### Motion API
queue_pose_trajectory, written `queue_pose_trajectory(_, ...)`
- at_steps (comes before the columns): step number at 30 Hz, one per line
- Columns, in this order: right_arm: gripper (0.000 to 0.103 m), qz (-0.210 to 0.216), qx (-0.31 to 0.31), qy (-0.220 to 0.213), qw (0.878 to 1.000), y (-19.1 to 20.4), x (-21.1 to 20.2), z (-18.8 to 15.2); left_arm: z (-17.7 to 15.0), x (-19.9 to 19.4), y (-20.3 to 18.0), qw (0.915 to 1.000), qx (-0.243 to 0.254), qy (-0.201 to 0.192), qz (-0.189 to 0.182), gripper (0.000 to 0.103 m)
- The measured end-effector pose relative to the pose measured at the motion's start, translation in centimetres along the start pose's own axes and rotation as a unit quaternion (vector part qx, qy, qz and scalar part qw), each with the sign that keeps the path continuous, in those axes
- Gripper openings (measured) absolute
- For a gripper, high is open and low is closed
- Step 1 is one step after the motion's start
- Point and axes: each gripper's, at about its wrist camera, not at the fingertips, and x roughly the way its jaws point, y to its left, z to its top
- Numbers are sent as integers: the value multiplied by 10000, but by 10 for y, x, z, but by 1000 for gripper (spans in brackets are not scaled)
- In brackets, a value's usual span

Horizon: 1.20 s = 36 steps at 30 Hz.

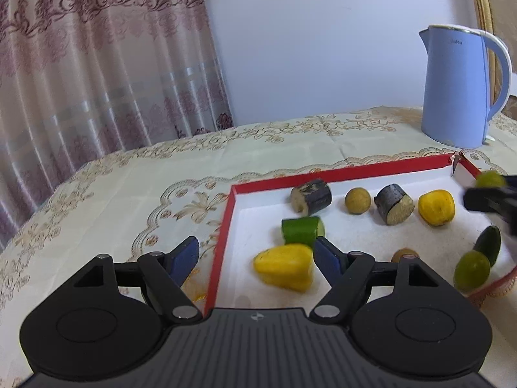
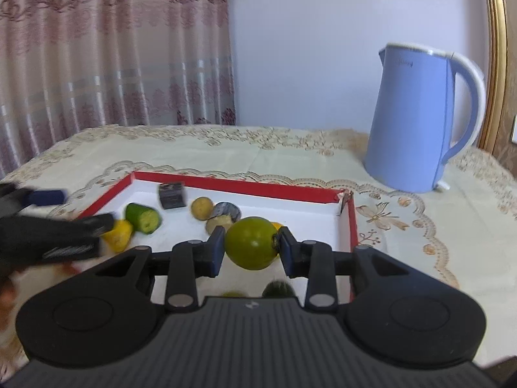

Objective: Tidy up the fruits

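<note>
A red-rimmed white tray [image 1: 226, 223] holds several fruit pieces: two yellow chunks [image 1: 286, 266] [image 1: 436, 207], a green cucumber piece [image 1: 302, 229], two dark cane pieces [image 1: 311, 195], a brown round fruit [image 1: 357, 200] and a green round fruit [image 1: 471, 270]. My left gripper [image 1: 257, 255] is open, its jaws either side of the tray's left rim and the near yellow chunk. My right gripper [image 2: 252, 245] is shut on a green round fruit [image 2: 250, 245] above the tray [image 2: 352, 226]; it also shows blurred in the left wrist view [image 1: 491, 194].
A blue electric kettle [image 1: 458, 90] [image 2: 416, 119] stands on the embroidered tablecloth [image 1: 129, 187] behind the tray's right corner. A curtain [image 1: 97, 64] hangs at the left, a gold-framed edge [image 2: 497, 48] at the right. The left gripper [image 2: 48, 226] appears blurred in the right wrist view.
</note>
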Motion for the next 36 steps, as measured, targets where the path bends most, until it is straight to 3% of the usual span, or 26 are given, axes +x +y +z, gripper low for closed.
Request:
queue_pose_trajectory(7,33,-355,141,478,9981,-9,59,4,-13,-18,16,9999,-134,102,3,84)
queue_pose_trajectory(8,41,-389,90,527,9978,-8,62,3,-15,-20,17,9998,-147,98,11,84)
queue_pose_trajectory(9,63,-420,39,576,9974,-7,63,2,-15,-22,18,9998,-156,99,9,84)
queue_pose_trajectory(11,83,-503,-81,423,9978,-3,56,-2,-16,-25,19,9998,-180,106,-12,84)
queue_pose_trajectory(15,84,-464,-16,-6,9989,2,15,-7,-18,-29,21,9997,-217,118,-93,84)
queue_pose_trajectory(17,89,-329,69,-256,9991,5,-15,-16,-20,-31,21,9995,-261,114,-155,84)
queue_pose_trajectory(19,96,-291,148,-522,9981,10,-43,-31,-21,-32,22,9992,-323,117,-197,84)
queue_pose_trajectory(24,99,-489,204,-792,9954,20,-85,-72,-25,-37,23,9988,-386,111,-265,84)
queue_pose_trajectory(29,103,-612,-233,-345,9973,32,-83,-93,-28,-40,24,9989,-409,93,-188,89)
queue_pose_trajectory(36,103,-579,-402,363,9969,28,-63,-88,-34,-39,23,9991,-385,127,-131,90)
